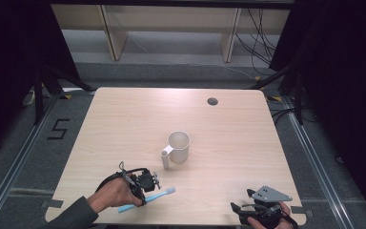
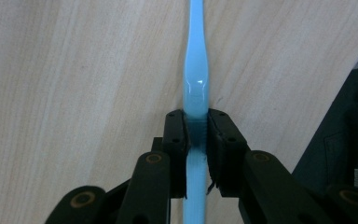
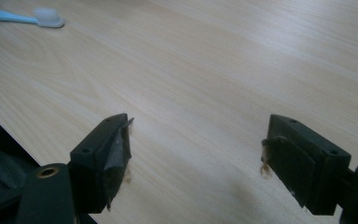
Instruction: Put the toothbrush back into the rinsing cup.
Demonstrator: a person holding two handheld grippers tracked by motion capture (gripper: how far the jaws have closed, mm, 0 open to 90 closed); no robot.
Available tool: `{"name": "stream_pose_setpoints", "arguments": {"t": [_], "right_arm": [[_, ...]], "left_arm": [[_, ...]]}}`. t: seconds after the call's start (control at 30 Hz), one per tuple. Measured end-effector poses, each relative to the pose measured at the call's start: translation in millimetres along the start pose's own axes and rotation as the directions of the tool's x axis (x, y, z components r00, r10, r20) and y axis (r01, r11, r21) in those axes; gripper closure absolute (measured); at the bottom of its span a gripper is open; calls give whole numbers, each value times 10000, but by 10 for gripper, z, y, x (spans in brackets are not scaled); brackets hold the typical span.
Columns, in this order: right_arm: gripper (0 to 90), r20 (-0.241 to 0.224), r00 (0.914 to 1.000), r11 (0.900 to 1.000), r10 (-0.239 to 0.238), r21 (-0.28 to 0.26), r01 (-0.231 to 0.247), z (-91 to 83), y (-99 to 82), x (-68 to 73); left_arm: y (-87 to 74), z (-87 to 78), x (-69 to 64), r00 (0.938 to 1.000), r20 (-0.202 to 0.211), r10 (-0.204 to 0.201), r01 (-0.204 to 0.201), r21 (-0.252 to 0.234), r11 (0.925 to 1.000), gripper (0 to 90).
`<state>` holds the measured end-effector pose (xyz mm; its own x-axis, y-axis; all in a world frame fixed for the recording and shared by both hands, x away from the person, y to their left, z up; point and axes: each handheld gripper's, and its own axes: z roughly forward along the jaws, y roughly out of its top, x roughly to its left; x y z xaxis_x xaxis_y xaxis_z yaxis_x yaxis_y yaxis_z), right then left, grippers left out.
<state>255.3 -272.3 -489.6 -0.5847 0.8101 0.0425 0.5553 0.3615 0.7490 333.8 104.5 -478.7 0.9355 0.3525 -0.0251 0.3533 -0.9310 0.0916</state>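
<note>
A light blue toothbrush [image 1: 147, 199] lies near the table's front left, its white head pointing right. My left gripper [image 1: 143, 196] is shut on its handle; in the left gripper view both pads press the blue handle [image 2: 196, 88], which runs straight up the picture. A white mug [image 1: 178, 147] with a handle stands upright at the table's middle. My right gripper [image 1: 236, 208] rests at the front right edge, open, with bare wood between its fingers [image 3: 109, 154]. Far off in the right gripper view I see the toothbrush head [image 3: 46, 17].
The wooden table [image 1: 124, 129] has a round cable hole [image 1: 212, 101] at the back. A dark sleeve [image 2: 345, 140] shows at the right of the left gripper view. Black curtains and cables stand beyond the table.
</note>
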Motion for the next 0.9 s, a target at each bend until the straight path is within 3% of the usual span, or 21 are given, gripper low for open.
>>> {"name": "stream_pose_setpoints", "arguments": {"t": [0.2,0.37,0.4,0.6,0.67,0.7,0.77,0.8,0.87,0.9], "right_arm": [[237,60,10000,10000,46,-55,-46,-9,1,0],[238,-74,9993,9994,359,-5,-359,-12,1,15],[238,58,9999,9999,104,-129,-104,-12,5,-6],[238,-8,9999,9999,121,-110,-121,-12,5,-10],[238,56,9999,9999,123,-118,-122,-10,6,-7],[238,35,9999,9998,102,-144,-102,-10,5,-8],[238,1,9999,9999,116,-120,-116,-11,8,-9],[238,7,9999,9998,156,-123,-155,-5,6,-7],[238,63,9999,9999,108,-106,-107,-9,6,-8],[238,63,9999,9999,108,-106,-107,-9,6,-8]], "left_arm": [[-25,-5,-40,9991,-255,350,-354,-157,9993,782],[-59,-8,-26,9991,-225,347,-357,-471,9983,783],[-73,-10,-21,9987,-349,365,-386,-597,9975,783],[-105,-109,-8,9993,-225,284,-308,-1156,9928,785],[-136,-218,-7,9994,-310,148,-200,-1740,9845,785],[-136,-218,-7,9994,-310,148,-200,-1740,9845,785],[-182,-286,1,9998,-202,-9,-38,-2296,9733,785],[-182,-286,1,9998,-202,-9,-38,-2296,9733,785],[-224,-341,17,9993,-295,-236,145,-2771,9607,785],[-224,-341,17,9993,-295,-236,145,-2771,9607,785]]}}
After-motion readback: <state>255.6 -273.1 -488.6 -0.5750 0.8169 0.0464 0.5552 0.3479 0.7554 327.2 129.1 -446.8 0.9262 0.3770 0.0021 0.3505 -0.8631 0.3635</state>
